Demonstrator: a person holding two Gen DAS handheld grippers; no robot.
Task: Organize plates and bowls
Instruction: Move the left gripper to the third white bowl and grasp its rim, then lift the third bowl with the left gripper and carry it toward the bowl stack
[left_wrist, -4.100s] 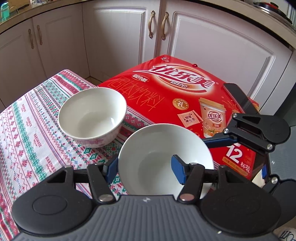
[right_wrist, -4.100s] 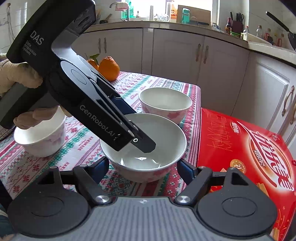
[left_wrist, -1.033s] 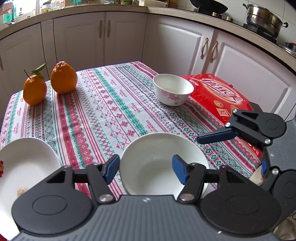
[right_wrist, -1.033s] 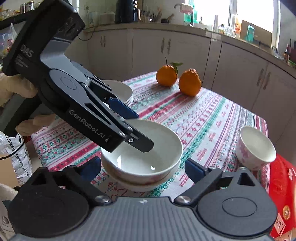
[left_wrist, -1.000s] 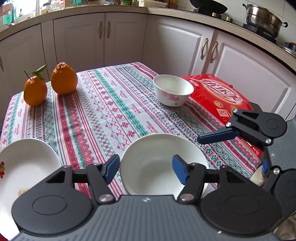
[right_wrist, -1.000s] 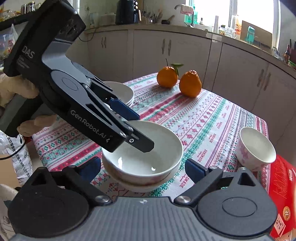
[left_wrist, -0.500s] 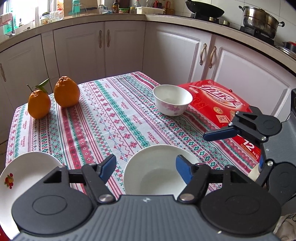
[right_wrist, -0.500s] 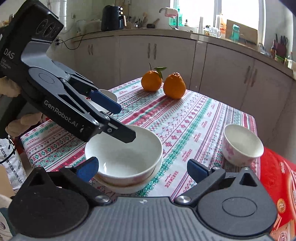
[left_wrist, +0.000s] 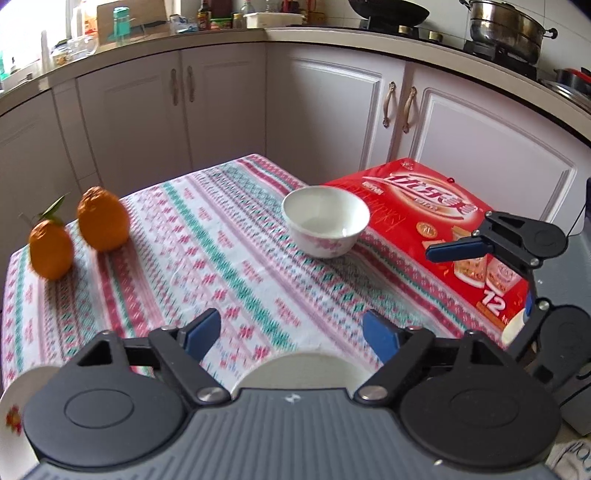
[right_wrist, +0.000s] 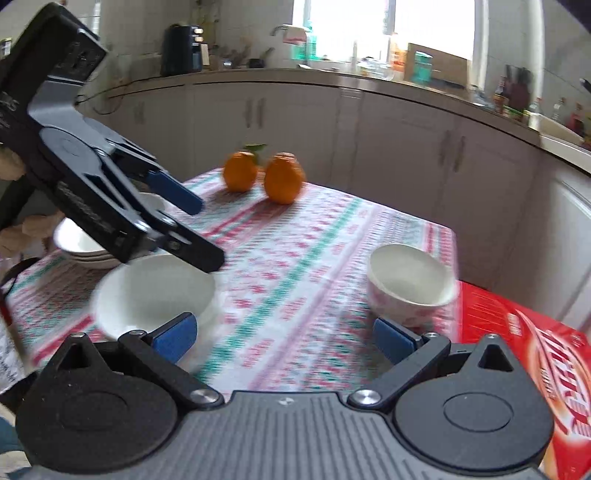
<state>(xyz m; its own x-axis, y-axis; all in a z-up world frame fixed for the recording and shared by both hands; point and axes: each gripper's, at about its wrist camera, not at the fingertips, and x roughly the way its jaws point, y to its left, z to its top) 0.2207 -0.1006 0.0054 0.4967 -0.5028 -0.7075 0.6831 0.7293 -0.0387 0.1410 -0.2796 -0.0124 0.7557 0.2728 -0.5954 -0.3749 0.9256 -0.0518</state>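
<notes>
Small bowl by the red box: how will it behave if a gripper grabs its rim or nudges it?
The small bowl looks like glazed ceramic: probably rigid, slick under the pads, and breakable if dropped. It stands upright on a narrow foot, so a push high on the rim may tip it; a low push should slide it on the tablecloth. It sits near the table edge, beside the red box.

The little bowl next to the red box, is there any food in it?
Empty. The small white bowl stands upright on the tablecloth, and its bare white inside shows in both views.

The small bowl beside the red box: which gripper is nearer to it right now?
Right. The right gripper has the small bowl just beyond its right finger; the left gripper, jaws just opened, hangs back over the big bowl.
</notes>
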